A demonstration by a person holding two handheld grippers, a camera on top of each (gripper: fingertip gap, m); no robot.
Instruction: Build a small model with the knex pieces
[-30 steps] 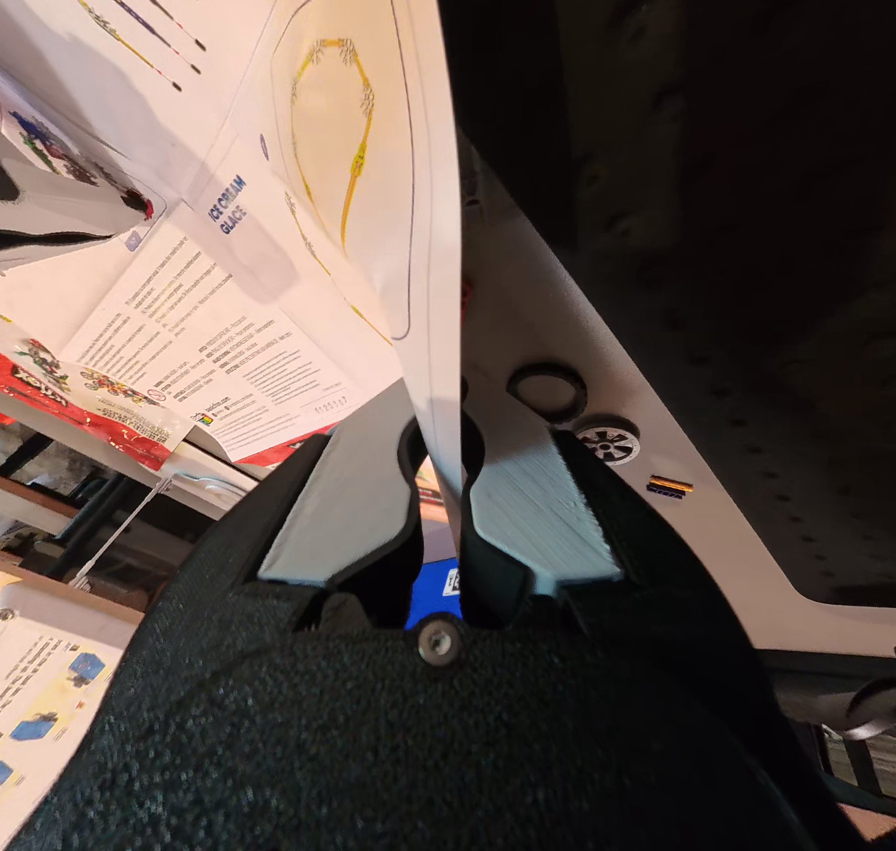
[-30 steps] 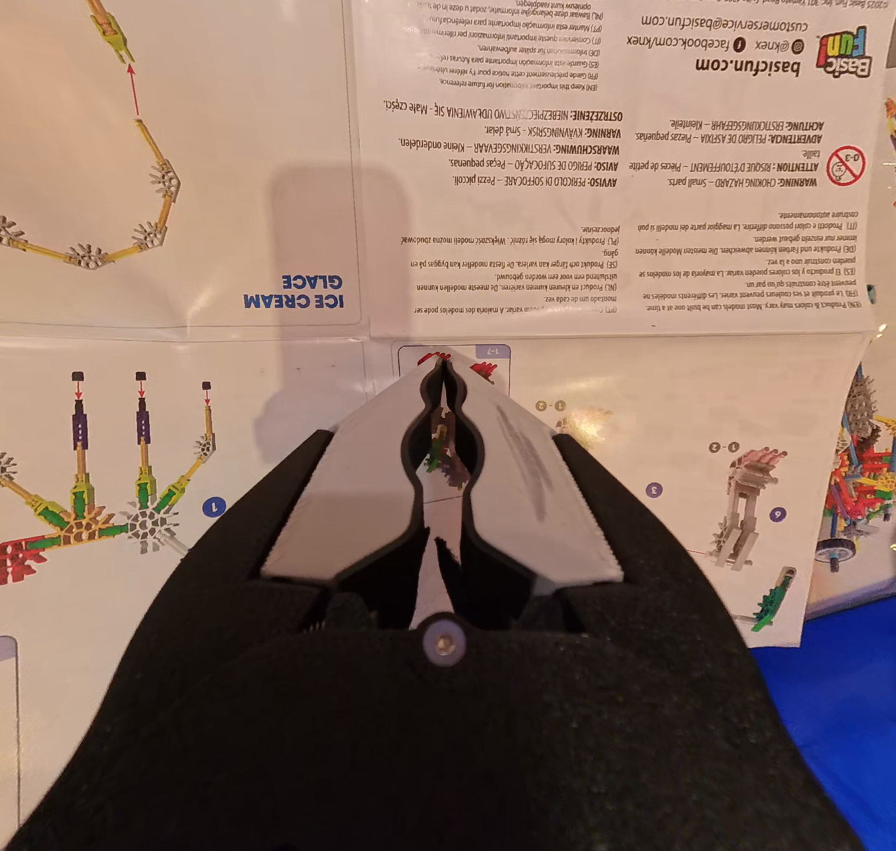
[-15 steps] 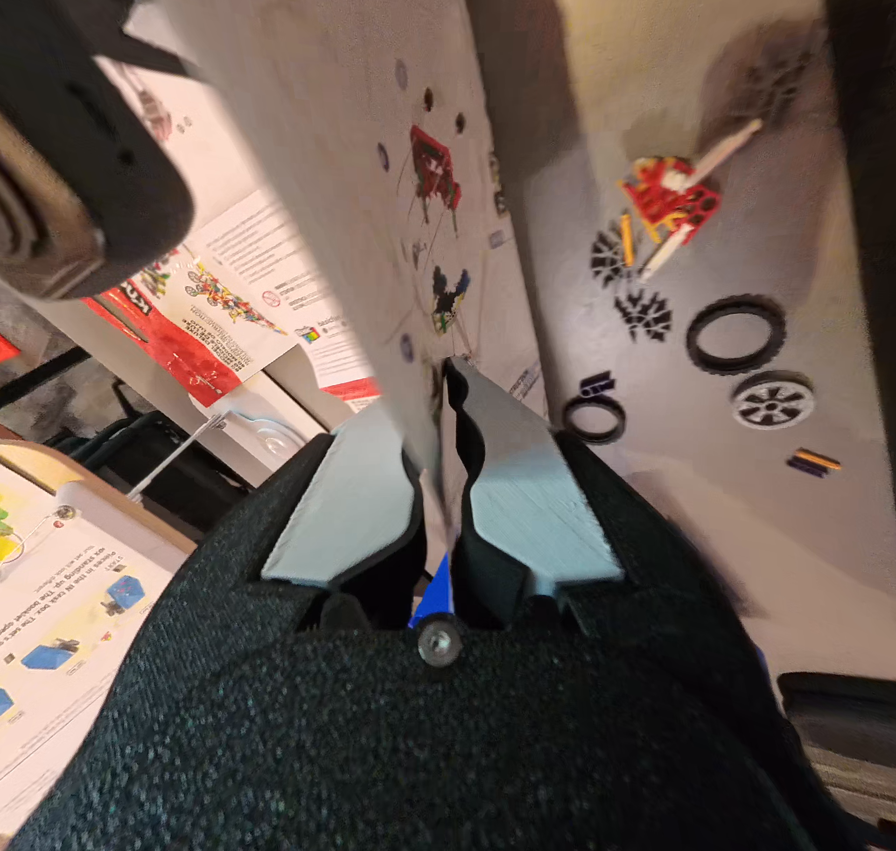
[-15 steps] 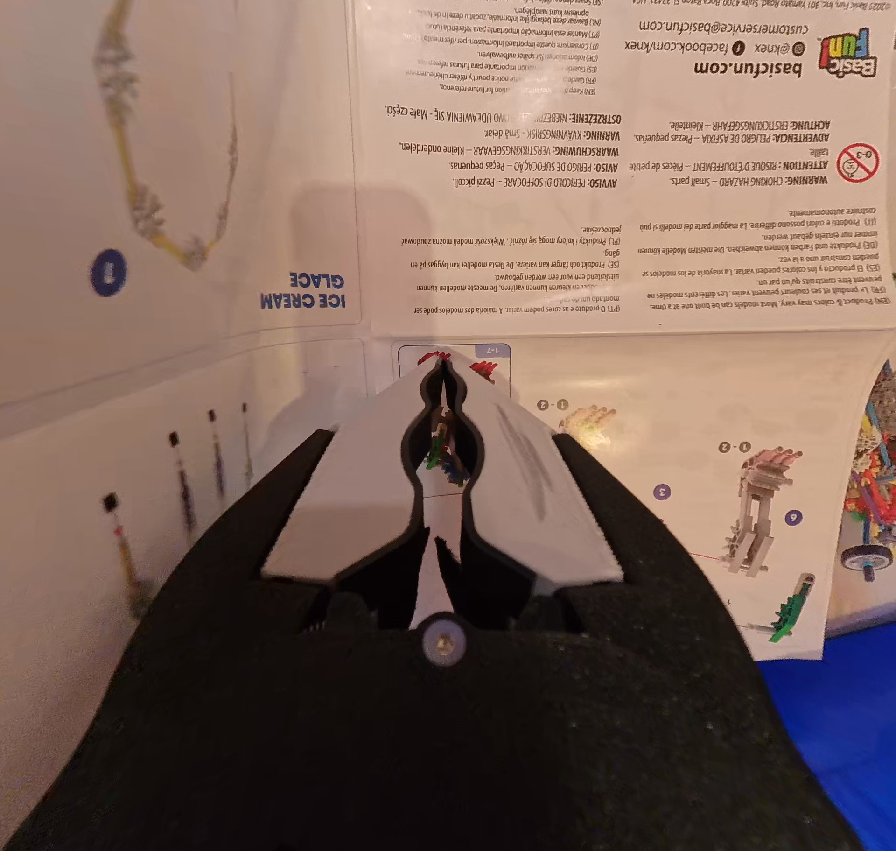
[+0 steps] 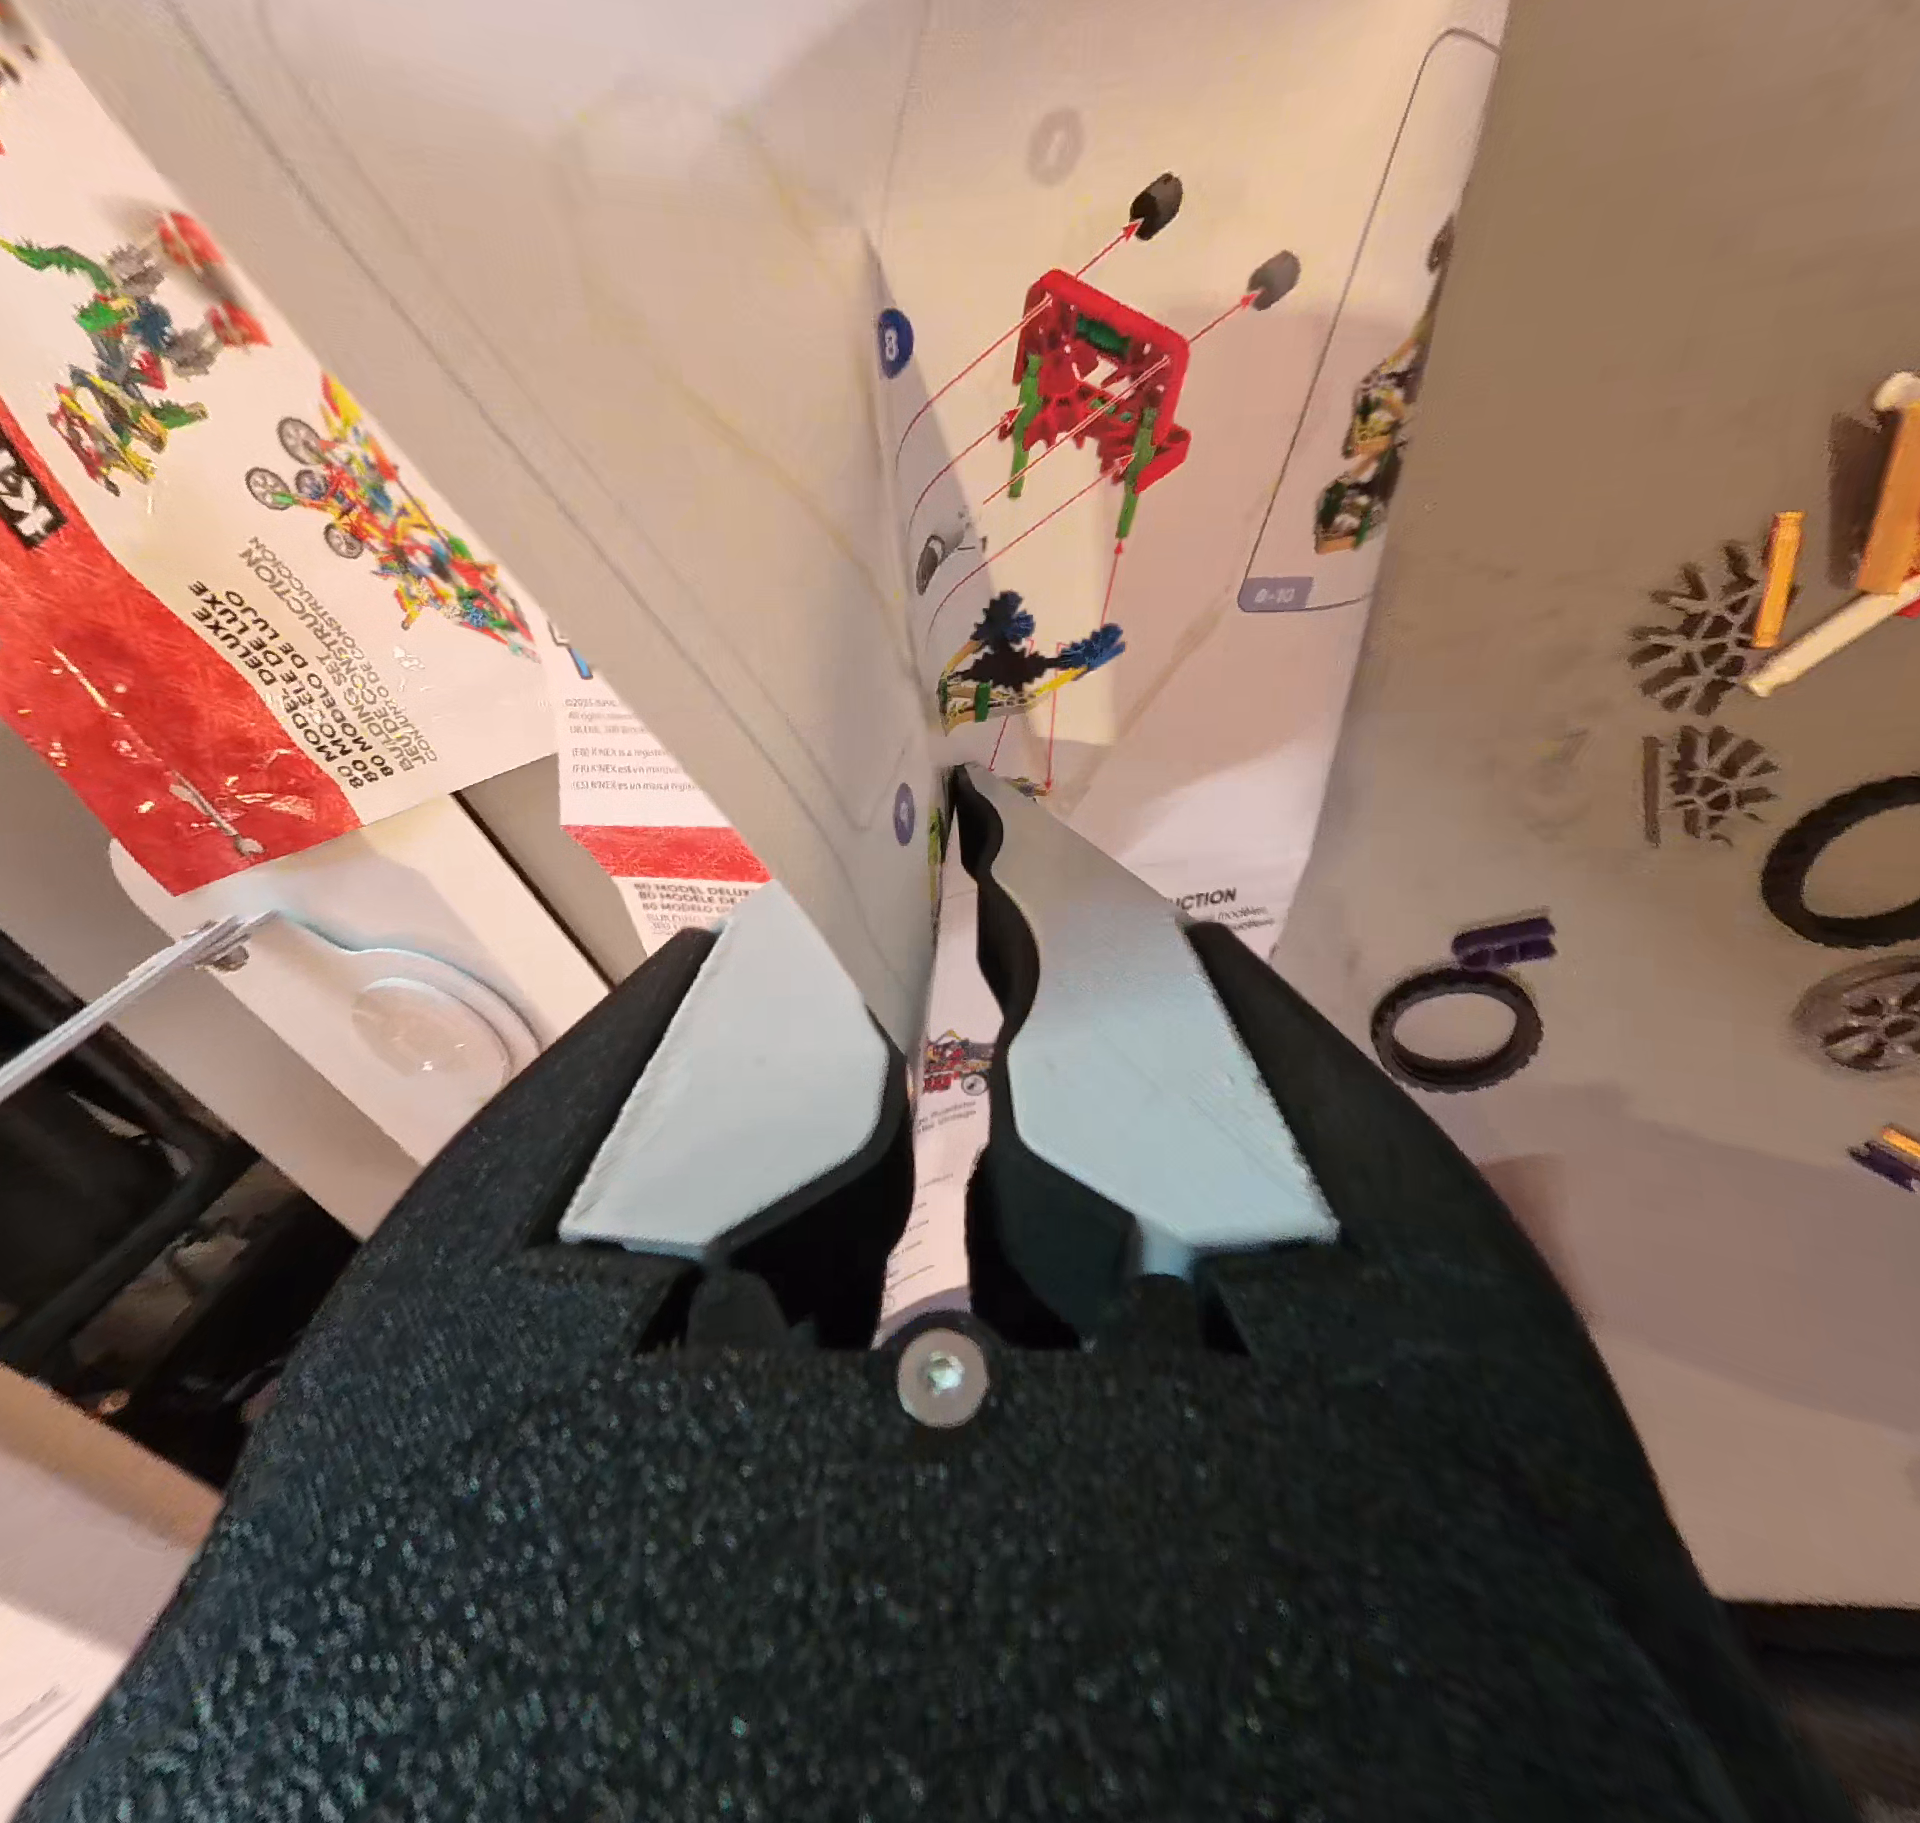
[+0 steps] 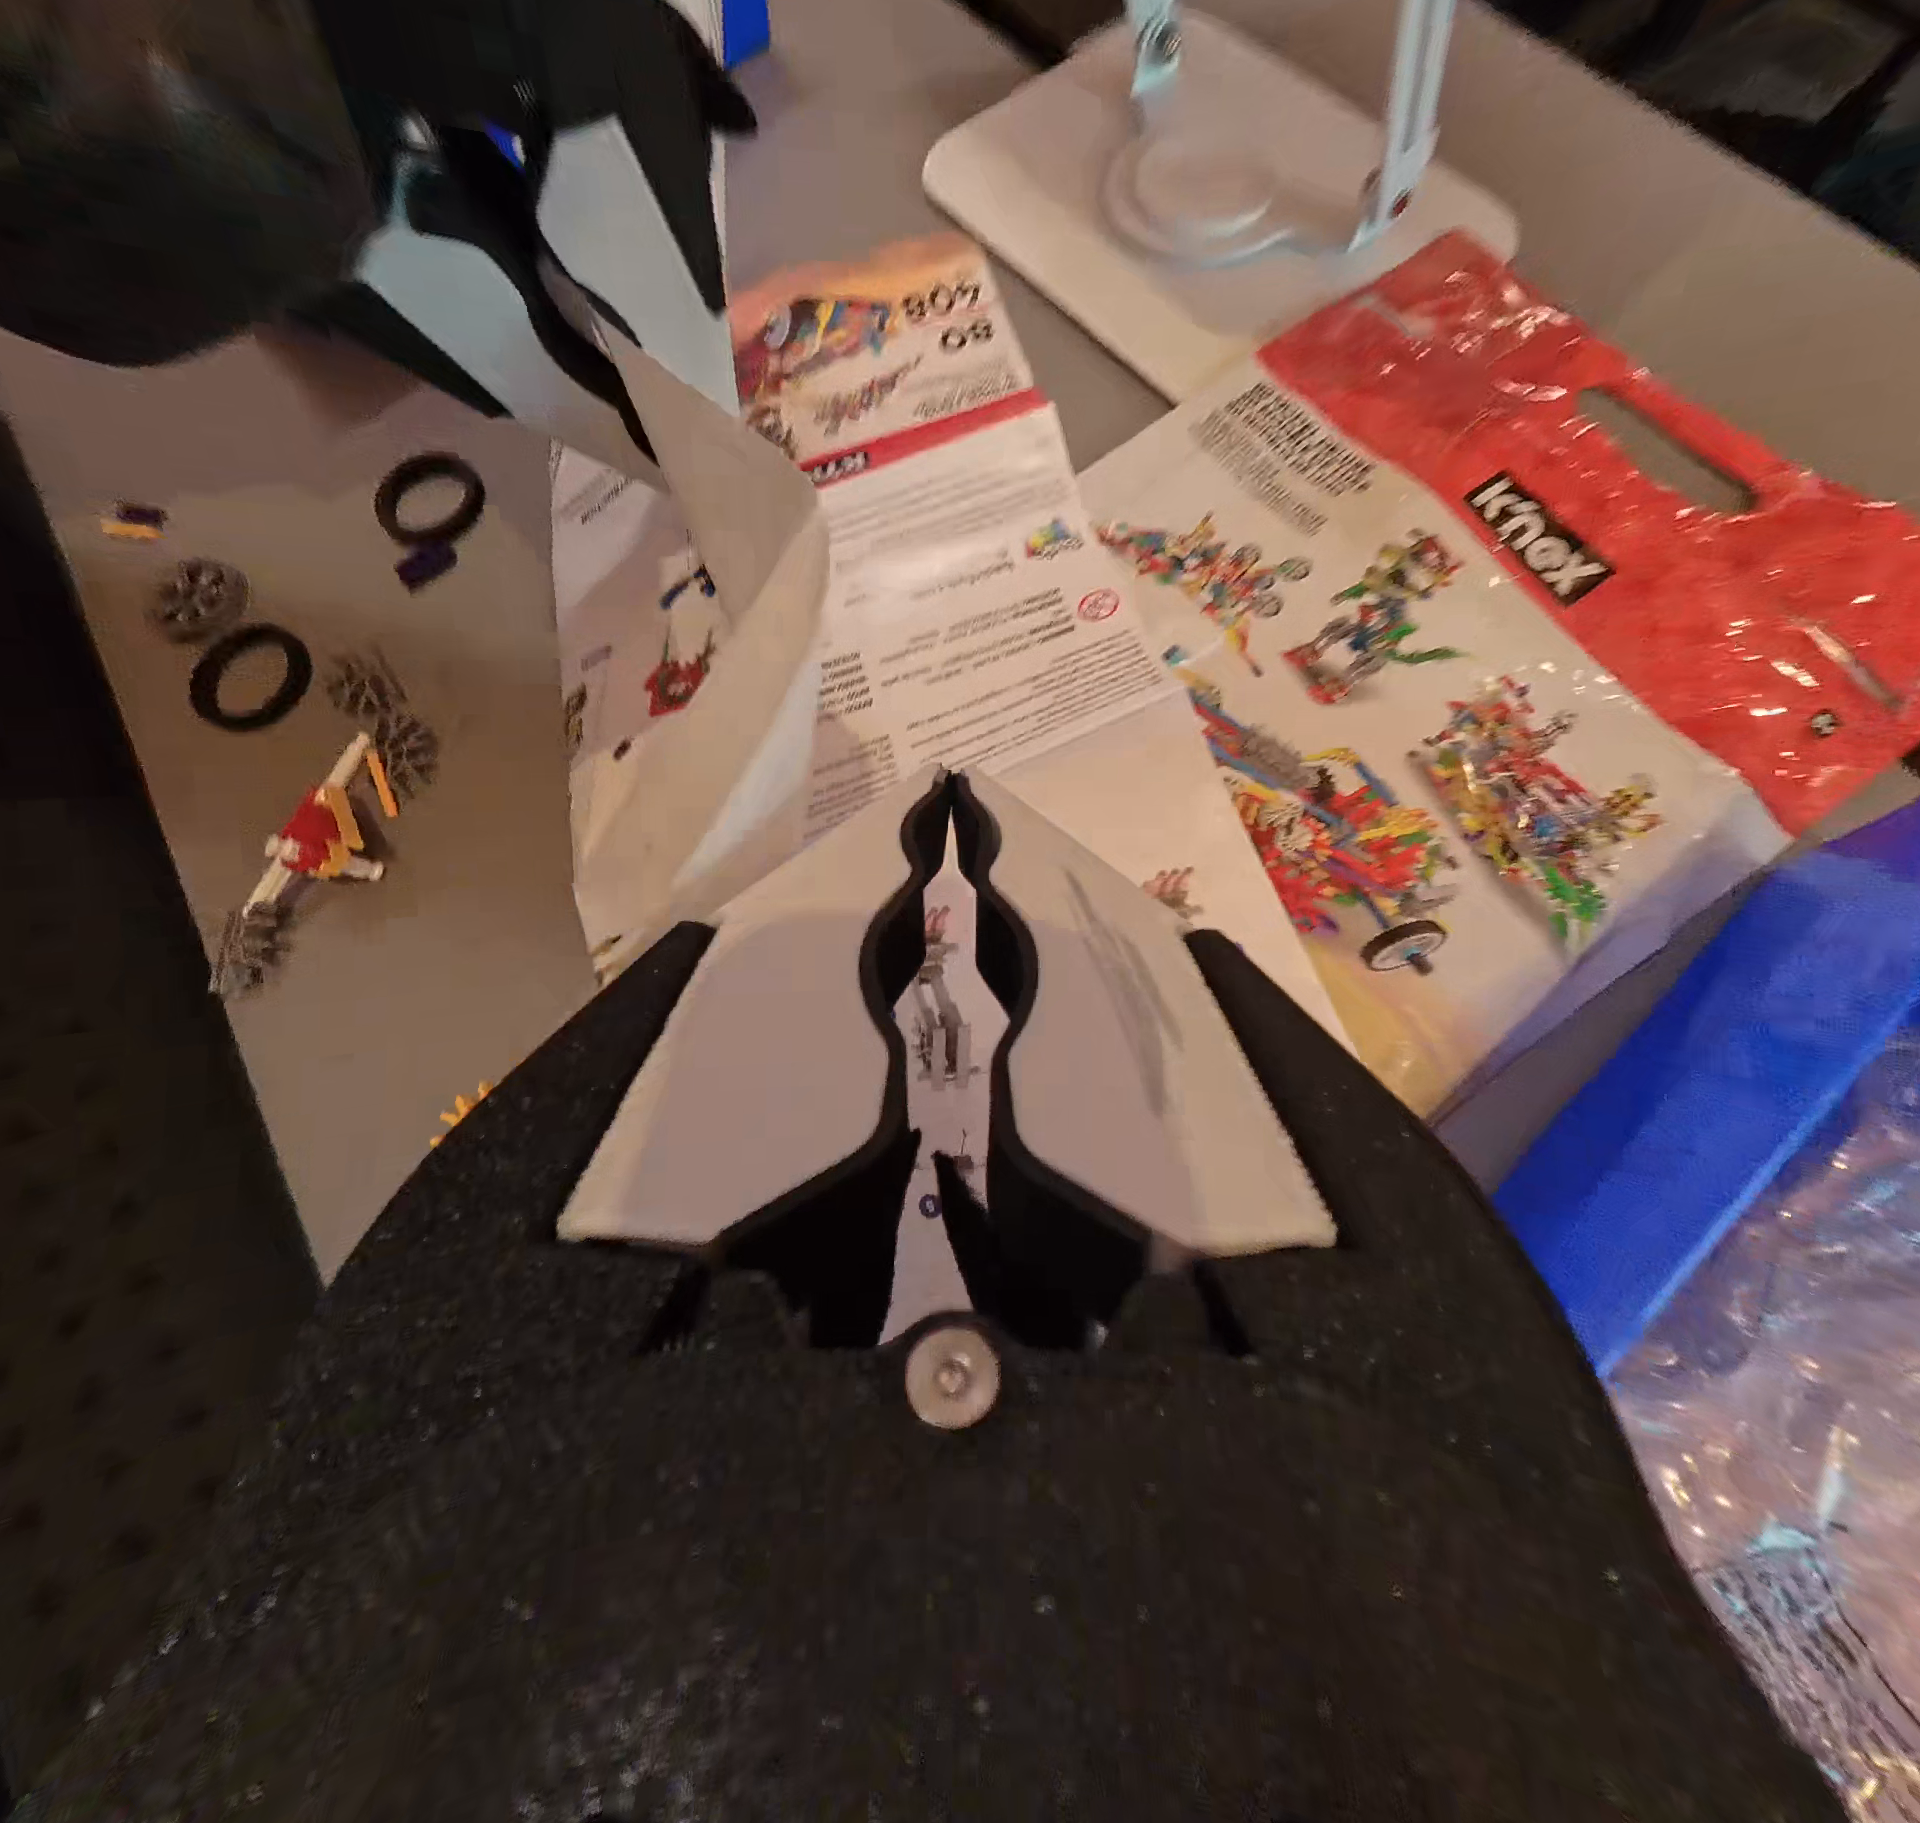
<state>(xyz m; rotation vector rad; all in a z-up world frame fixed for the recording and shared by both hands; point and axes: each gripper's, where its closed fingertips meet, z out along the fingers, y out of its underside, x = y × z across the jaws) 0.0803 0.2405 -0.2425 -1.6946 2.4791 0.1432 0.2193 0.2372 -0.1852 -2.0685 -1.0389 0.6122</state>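
Observation:
A folded paper instruction leaflet [image 5: 665,339] with coloured building-toy pictures lies partly open on the grey table [image 6: 436,994]. My left gripper [image 5: 956,776] is shut on one raised flap of it, and the sheet runs between the fingers. In the right wrist view, the left gripper [image 6: 655,433] shows at the upper left, holding that flap up. My right gripper [image 6: 951,786] is shut on the near edge of the leaflet [image 6: 987,620]. Print shows through the gap between its fingers.
A red and white plastic bag [image 6: 1558,547] lies right of the leaflet, and a white stand base [image 6: 1226,204] sits behind. On the left are black tyres [image 6: 249,677], a grey wheel [image 6: 200,597] and a small red, yellow and white assembly [image 6: 317,838]. A blue bag [image 6: 1714,1046] lies at right. Some 15 cm of space lies between my two pairs of fingers.
The leaflet no longer fills the right view; it has dropped away and the table shows. The left gripper swung its flap over, so its printed inner pages now show. Both stayed shut.

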